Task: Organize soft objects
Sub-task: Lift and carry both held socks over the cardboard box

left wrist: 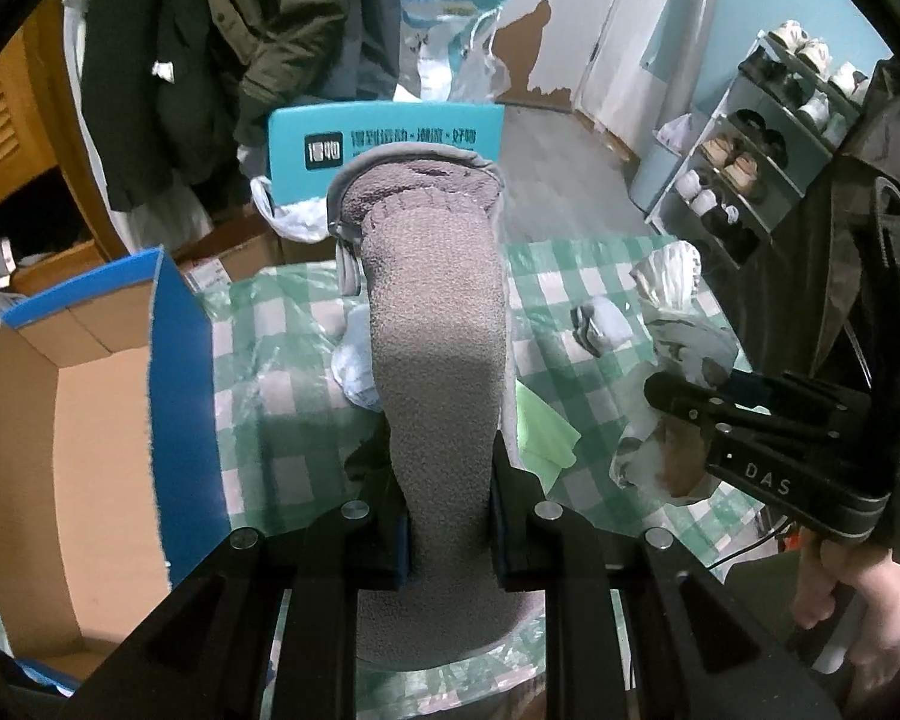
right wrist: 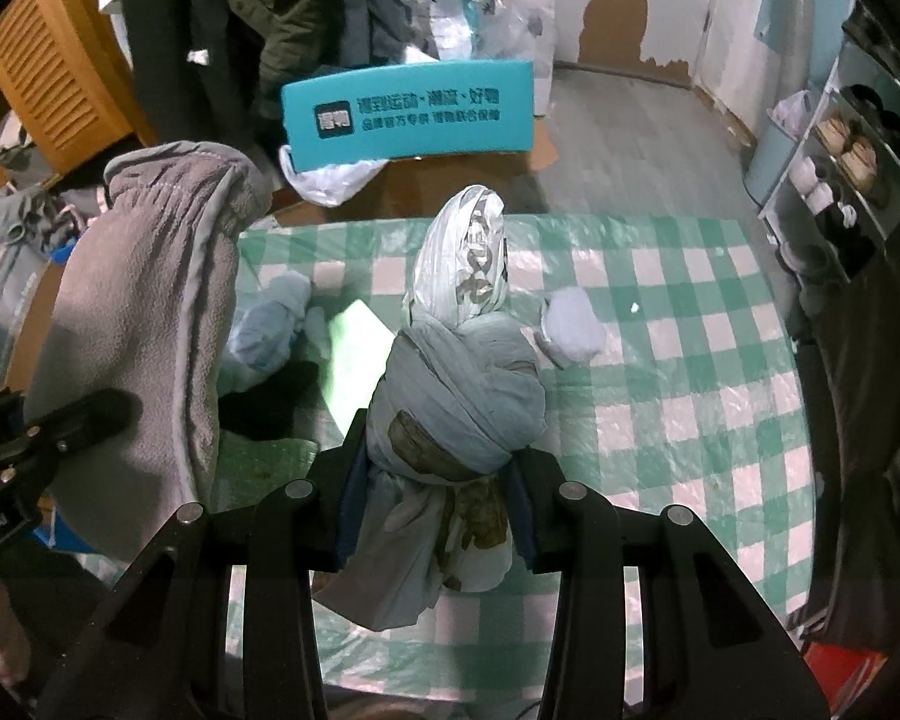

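My left gripper (left wrist: pixel 447 531) is shut on a grey fleece mitten (left wrist: pixel 435 324) and holds it upright above the checked table; the mitten also shows at the left of the right wrist view (right wrist: pixel 144 312). My right gripper (right wrist: pixel 435 510) is shut on a knotted pale blue-grey cloth bundle (right wrist: pixel 456 396) with a white printed end, held above the table; the gripper also shows at the right of the left wrist view (left wrist: pixel 672 399). An open cardboard box with blue outside (left wrist: pixel 90 420) stands at the left.
On the green-and-white checked tablecloth (right wrist: pixel 690 396) lie a light blue cloth (right wrist: pixel 270 324), a green sheet (right wrist: pixel 357 348), a black item (right wrist: pixel 270 402) and a small white-grey sock ball (right wrist: pixel 573 327). A teal box (right wrist: pixel 408 111) stands beyond the table. A shoe rack (left wrist: pixel 768 138) is at the right.
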`<move>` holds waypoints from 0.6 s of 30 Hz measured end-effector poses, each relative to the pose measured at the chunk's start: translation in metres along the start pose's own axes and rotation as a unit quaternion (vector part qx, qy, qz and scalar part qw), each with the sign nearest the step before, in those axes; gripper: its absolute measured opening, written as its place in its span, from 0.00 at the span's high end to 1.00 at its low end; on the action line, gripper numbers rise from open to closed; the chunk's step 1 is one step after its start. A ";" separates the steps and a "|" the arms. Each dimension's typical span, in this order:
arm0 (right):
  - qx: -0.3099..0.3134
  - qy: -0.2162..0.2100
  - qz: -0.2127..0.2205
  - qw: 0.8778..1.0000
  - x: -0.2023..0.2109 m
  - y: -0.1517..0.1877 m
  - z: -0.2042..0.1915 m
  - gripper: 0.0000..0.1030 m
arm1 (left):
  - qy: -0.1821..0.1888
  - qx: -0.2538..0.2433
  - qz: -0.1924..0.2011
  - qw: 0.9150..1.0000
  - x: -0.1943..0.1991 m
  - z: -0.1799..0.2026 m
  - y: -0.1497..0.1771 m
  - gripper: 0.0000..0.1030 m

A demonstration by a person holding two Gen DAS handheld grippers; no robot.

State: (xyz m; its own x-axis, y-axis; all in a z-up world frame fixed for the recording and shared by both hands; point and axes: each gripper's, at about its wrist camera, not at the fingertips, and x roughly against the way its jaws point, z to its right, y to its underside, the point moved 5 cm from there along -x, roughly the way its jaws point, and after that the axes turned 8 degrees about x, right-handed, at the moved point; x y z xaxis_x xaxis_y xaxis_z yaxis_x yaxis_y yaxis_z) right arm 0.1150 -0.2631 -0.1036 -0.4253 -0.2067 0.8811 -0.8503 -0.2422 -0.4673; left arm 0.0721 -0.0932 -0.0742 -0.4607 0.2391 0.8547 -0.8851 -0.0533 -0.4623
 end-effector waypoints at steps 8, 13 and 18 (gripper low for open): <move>0.021 -0.015 0.015 1.000 0.011 -0.011 -0.025 0.62 | -0.006 0.004 0.024 1.000 0.024 -0.014 -0.003 0.81; 0.035 -0.028 0.024 0.999 0.017 -0.020 -0.044 0.62 | -0.013 0.012 0.037 0.999 0.040 -0.029 -0.005 0.81; 0.051 -0.042 0.033 0.997 0.022 -0.029 -0.067 0.62 | -0.019 0.028 0.046 0.998 0.055 -0.049 -0.005 0.81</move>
State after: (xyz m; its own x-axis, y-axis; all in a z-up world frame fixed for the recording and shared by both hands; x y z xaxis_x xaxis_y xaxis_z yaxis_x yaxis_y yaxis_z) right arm 0.1095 -0.1967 -0.0655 -0.4477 -0.3032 0.8412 -0.7841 -0.3191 -0.5323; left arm 0.0543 -0.0325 -0.0361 -0.5414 0.1933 0.8183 -0.8408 -0.1281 -0.5260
